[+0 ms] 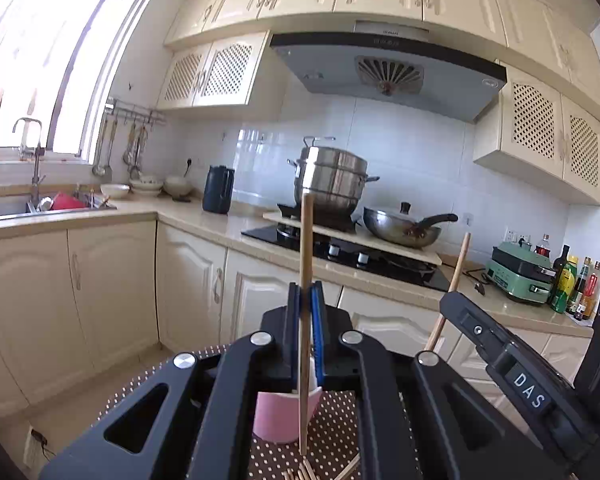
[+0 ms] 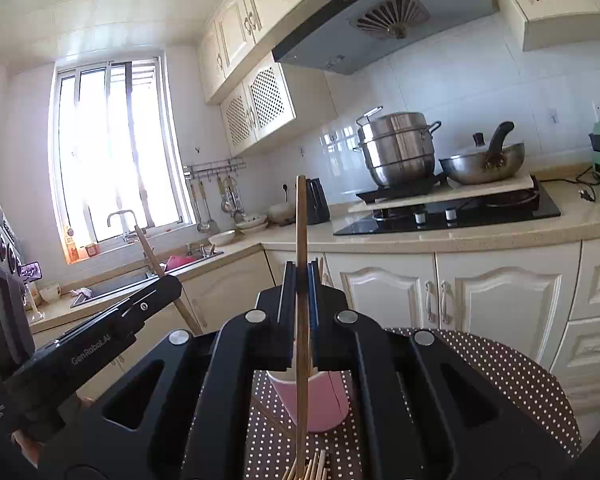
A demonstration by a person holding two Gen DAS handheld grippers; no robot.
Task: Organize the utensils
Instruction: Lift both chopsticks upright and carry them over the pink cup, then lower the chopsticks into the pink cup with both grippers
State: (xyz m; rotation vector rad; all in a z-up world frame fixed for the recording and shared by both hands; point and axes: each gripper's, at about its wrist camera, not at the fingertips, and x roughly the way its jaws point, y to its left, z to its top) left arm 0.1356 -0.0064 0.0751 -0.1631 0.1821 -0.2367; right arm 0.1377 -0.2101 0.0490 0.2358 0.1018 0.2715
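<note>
Got one wooden chopstick pinched upright in each claw right now: left claw (image 1: 305, 300) clamped on its chopstick (image 1: 306, 264), right claw (image 2: 300, 280) on the other chopstick (image 2: 301, 240). Pink cup (image 2: 320, 400) sits below on the dotted worktop (image 2: 500, 380), loose chopsticks (image 2: 312, 468) piled at its near edge.

Open air lies ahead of both claws, above the dotted surface (image 2: 500, 364). Obstacles below: pink cup (image 2: 324, 404) and loose chopstick pile (image 2: 310, 468). Right claw (image 1: 452, 300) stands beside the left claw (image 1: 306, 292).
</note>
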